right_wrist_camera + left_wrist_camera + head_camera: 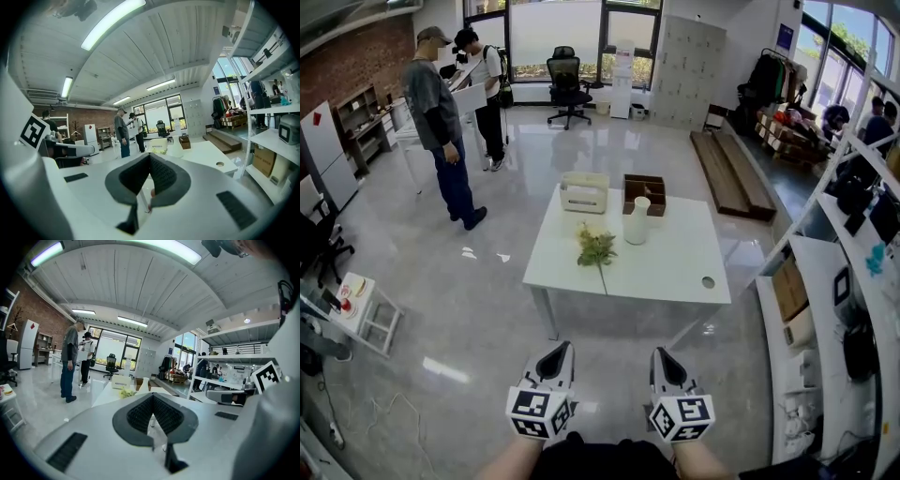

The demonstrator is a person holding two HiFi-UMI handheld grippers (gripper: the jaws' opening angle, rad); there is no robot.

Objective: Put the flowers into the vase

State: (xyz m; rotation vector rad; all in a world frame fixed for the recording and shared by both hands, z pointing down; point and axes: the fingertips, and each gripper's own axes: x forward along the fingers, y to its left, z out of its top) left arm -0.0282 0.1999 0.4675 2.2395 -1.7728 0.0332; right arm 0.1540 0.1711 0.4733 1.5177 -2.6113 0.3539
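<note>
A green flower bunch with a long stem (596, 248) lies near the middle of the white table (675, 267). The white vase (637, 220) stands upright just behind and to the right of it. Both grippers are well short of the table, over the floor at the bottom of the head view. My left gripper (555, 352) and my right gripper (664, 354) point toward the table, both shut with nothing between the jaws. The left gripper view shows the flowers (125, 392) and vase (144, 384) far ahead. In the right gripper view, flowers (159, 150) and vase (176, 144) are small beyond the shut tips.
A white basket (584, 192) and a brown wooden box (644, 194) stand at the table's far edge. Two people (441, 122) stand at the far left, an office chair (566, 84) behind them. White shelving (825, 281) lines the right; a small stand (361, 305) is at left.
</note>
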